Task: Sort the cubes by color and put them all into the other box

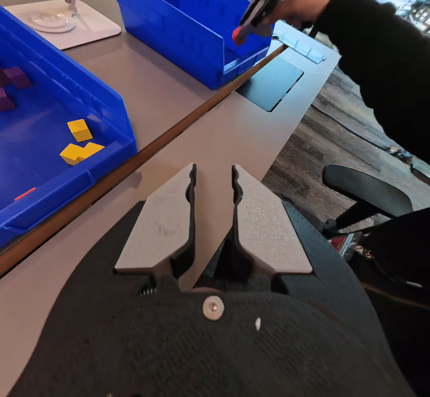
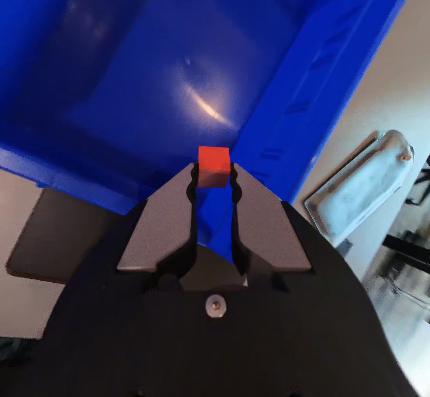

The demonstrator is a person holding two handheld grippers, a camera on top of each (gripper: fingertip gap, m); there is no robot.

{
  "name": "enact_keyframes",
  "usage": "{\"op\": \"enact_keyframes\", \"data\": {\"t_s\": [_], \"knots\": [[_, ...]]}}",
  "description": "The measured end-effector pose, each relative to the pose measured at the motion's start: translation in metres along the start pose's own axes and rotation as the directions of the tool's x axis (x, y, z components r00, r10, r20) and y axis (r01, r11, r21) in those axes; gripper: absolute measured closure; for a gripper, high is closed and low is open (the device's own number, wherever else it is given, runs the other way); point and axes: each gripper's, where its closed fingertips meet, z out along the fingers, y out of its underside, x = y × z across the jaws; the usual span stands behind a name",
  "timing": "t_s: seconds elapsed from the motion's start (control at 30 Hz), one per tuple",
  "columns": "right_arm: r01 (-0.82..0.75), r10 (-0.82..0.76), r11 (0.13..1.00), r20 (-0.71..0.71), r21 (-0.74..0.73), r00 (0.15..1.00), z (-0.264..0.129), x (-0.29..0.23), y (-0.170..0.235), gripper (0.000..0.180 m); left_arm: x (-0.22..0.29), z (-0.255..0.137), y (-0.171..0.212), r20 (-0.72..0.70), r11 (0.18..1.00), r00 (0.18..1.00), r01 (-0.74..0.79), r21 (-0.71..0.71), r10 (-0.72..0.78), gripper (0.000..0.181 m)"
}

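Observation:
My right gripper (image 2: pixel 213 167) is shut on a red cube (image 2: pixel 213 166) and holds it over the near corner of an empty blue box (image 2: pixel 144 64). The left wrist view shows the same gripper (image 1: pixel 243 34) with the red cube (image 1: pixel 237 36) at that box (image 1: pixel 176 20). My left gripper (image 1: pixel 214 169) is open and empty above the table, right of the other blue box (image 1: pixel 46 176). That box holds yellow cubes (image 1: pixel 80 130), purple cubes (image 1: pixel 17 77) and a red cube (image 1: pixel 25 193) mostly hidden behind its front wall.
A white stand base (image 1: pixel 76 25) sits between the boxes at the back. A dark panel (image 1: pixel 271 83) is set in the tabletop. A metal hinged plate (image 2: pixel 358 190) lies right of the empty box. A black chair (image 1: pixel 367 192) stands past the table edge.

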Motion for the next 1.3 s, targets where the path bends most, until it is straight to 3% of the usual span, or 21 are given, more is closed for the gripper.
{"op": "enact_keyframes", "data": {"t_s": [0.2,0.4,0.6,0.73,1.03,1.17,1.27,1.3], "knots": [[0.075,-0.076,0.951,0.007,-0.299,0.997,0.010,-0.001,0.036,0.155,-0.008,-0.006,0.003,0.026,1.000,1.000,-0.009,0.007,0.009,0.152],[0.042,-0.044,0.943,0.002,-0.329,0.999,0.006,0.011,0.062,0.156,-0.006,-0.017,0.001,0.017,1.000,1.000,0.010,0.030,-0.010,0.152],[-0.026,0.028,0.965,0.005,-0.263,1.000,0.016,0.015,0.064,0.155,0.006,-0.019,0.002,0.022,1.000,1.000,-0.015,0.014,0.015,0.152],[-0.002,-0.004,0.969,-0.021,-0.248,1.000,0.007,0.018,0.066,0.154,0.009,-0.024,0.001,0.037,0.999,0.999,-0.032,0.015,0.031,0.152],[-0.029,0.025,0.982,-0.028,-0.184,0.999,-0.011,0.020,0.058,0.138,0.010,-0.032,-0.002,0.028,0.999,1.000,0.002,0.040,-0.003,0.150],[-0.038,0.030,0.988,-0.059,-0.150,0.998,-0.016,0.026,0.052,0.149,0.010,-0.037,-0.001,0.032,0.999,0.999,0.001,0.045,-0.003,0.150],[-0.087,0.084,0.996,-0.087,-0.032,0.993,-0.015,0.033,0.031,0.164,0.010,-0.038,-0.003,0.017,0.998,1.000,0.022,0.058,-0.023,0.150],[-0.106,0.104,0.994,-0.083,-0.012,0.991,-0.011,0.032,0.027,0.180,0.010,-0.038,-0.003,0.016,0.998,1.000,0.024,0.058,-0.025,0.150]]}}
